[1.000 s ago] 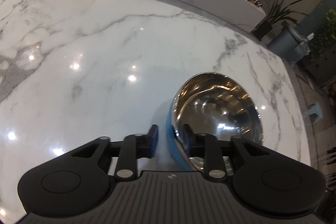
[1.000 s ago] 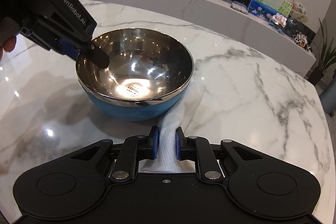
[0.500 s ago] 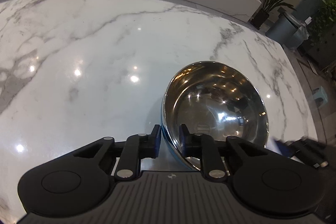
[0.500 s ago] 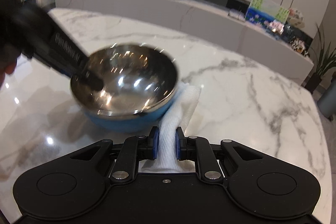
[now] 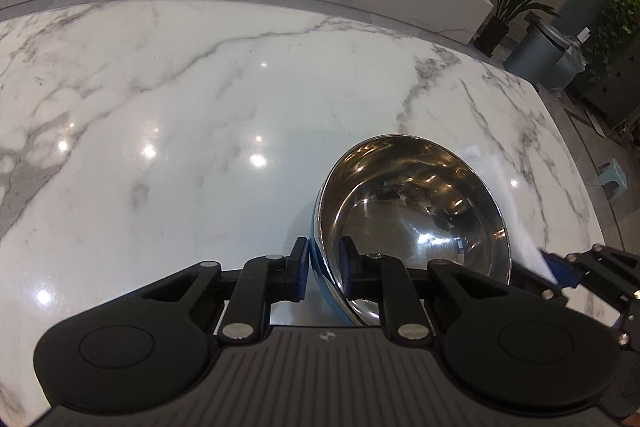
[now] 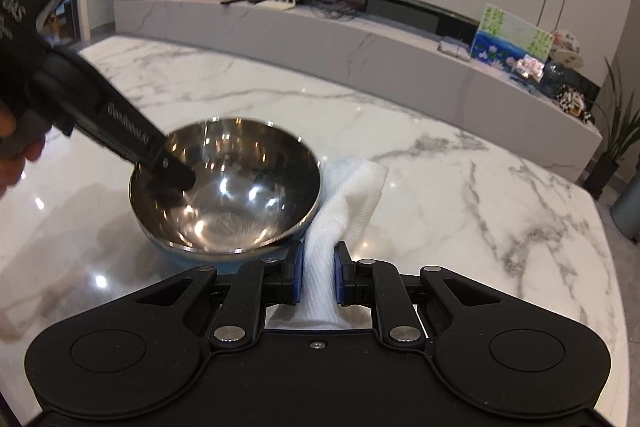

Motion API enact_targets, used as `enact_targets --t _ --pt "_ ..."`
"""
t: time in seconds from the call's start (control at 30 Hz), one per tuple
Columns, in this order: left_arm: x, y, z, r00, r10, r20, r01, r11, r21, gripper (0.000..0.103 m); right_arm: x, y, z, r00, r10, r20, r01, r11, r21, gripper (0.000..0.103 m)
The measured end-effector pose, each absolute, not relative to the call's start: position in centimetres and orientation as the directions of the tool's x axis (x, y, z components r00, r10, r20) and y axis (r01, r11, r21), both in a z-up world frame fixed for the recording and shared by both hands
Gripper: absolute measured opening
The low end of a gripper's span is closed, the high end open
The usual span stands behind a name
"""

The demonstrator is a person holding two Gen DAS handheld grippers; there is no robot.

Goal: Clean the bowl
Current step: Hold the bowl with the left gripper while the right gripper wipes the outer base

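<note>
The left gripper (image 5: 324,269) has its jaws clamped on the near rim of the round steel bowl with a blue outer shell (image 5: 412,219), one pad outside on the blue wall, the other inside on the polished metal; the jaws have just been closing onto that rim. In the right wrist view the same gripper (image 6: 170,175) is blurred, and its inner finger merges with its own dark reflection, so the pad contact there is hard to read. A fingertip of the person's hand (image 6: 18,155) shows at the left edge, the rest cut off.

The right gripper (image 6: 316,277) grips a folded white paper towel (image 6: 340,203) between its blue pads; the towel rises ahead of the jaws and lies against the bowl's right side. The towel's lower end is hidden under the gripper body.

Both tools tilt downward toward the white grey-veined marble tabletop (image 6: 460,195). Ahead and to the left of the left jaws the tabletop lies bare; to the right of the right jaws it runs clear to its edge.
</note>
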State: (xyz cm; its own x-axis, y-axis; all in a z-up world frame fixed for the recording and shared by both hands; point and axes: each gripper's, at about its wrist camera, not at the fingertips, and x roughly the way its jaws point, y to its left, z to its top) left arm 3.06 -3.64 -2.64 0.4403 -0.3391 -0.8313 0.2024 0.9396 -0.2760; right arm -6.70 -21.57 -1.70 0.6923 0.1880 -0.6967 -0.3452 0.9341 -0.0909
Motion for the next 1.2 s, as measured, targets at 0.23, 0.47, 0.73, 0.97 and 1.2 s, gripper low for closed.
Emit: enact_targets --t 0.23,0.47,0.73,0.97,1.2 --pt "2.9 -3.3 -2.6 0.437 -0.343 -0.832 0.209 0.938 -0.277 0.014 -6.2 -20.9 -3.2 0.634 0.21 -0.745 -0.401 0.912 -0.084 0.014" --pt "2.8 -3.5 -2.5 0.442 -0.332 -0.833 0.234 0.94 -0.25 0.014 -6.2 -21.1 -3.5 0.625 0.215 -0.751 -0.408 0.91 -0.079 0.014" --pt "2.7 -4.0 -2.4 0.461 -0.323 -0.827 0.301 0.933 -0.197 0.014 -6.1 -22.2 -2.4 0.642 0.226 -0.733 -0.419 0.903 -0.089 0.014" --pt "2.0 -5.1 -2.2 0.505 -0.276 -0.818 0.364 0.927 -0.089 0.015 -6.2 -23.2 -0.8 0.701 0.238 -0.672 -0.408 0.907 -0.106 0.014" --pt "1.7 -5.7 -2.3 0.527 -0.238 -0.816 0.375 0.926 -0.028 0.014 -5.9 -22.8 -1.4 0.681 0.241 -0.691 -0.426 0.898 -0.108 0.014"
